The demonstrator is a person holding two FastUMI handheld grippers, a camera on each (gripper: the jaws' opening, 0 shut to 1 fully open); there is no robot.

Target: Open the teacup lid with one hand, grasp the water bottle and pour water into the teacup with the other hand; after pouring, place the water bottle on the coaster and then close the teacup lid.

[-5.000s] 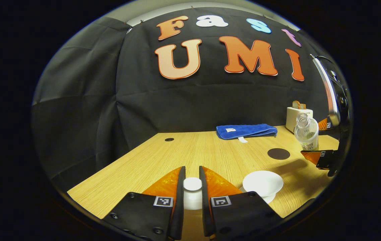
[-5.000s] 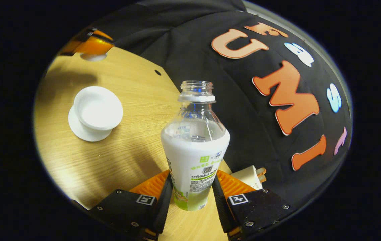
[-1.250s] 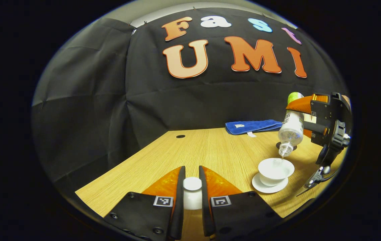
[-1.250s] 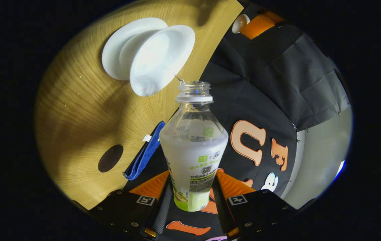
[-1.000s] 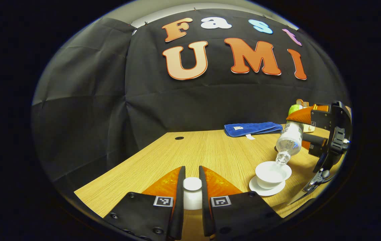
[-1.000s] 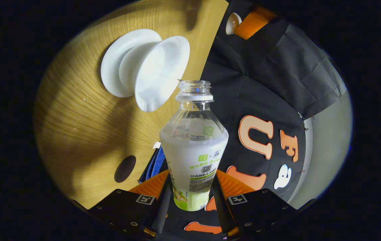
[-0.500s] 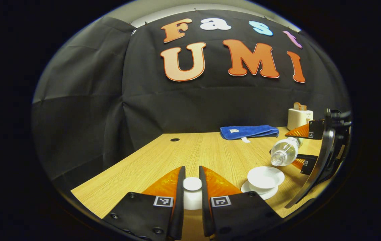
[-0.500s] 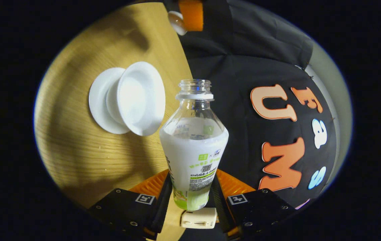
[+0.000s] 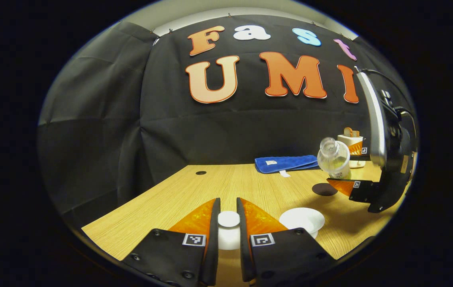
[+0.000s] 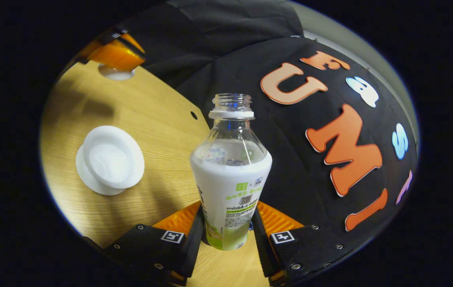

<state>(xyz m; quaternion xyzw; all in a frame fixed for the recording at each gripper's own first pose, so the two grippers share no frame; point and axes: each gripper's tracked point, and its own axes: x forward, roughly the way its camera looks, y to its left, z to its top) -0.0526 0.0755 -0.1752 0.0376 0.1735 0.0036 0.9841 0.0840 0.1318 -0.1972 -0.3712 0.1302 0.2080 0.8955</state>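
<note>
Bottle (image 10: 230,171) tilted back upright since 1.2 s ago, right gripper (image 10: 226,235) clamping it; left gripper (image 9: 228,229) clamps lid (image 9: 228,219); teacup (image 10: 112,157) uncovered on surface (image 9: 250,183).

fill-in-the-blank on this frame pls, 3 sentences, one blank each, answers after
1. The right gripper is shut on the ____.
2. The left gripper holds the white teacup ____ between its fingers.
3. The open teacup stands on the wooden ____.

Missing words: water bottle; lid; table
</note>
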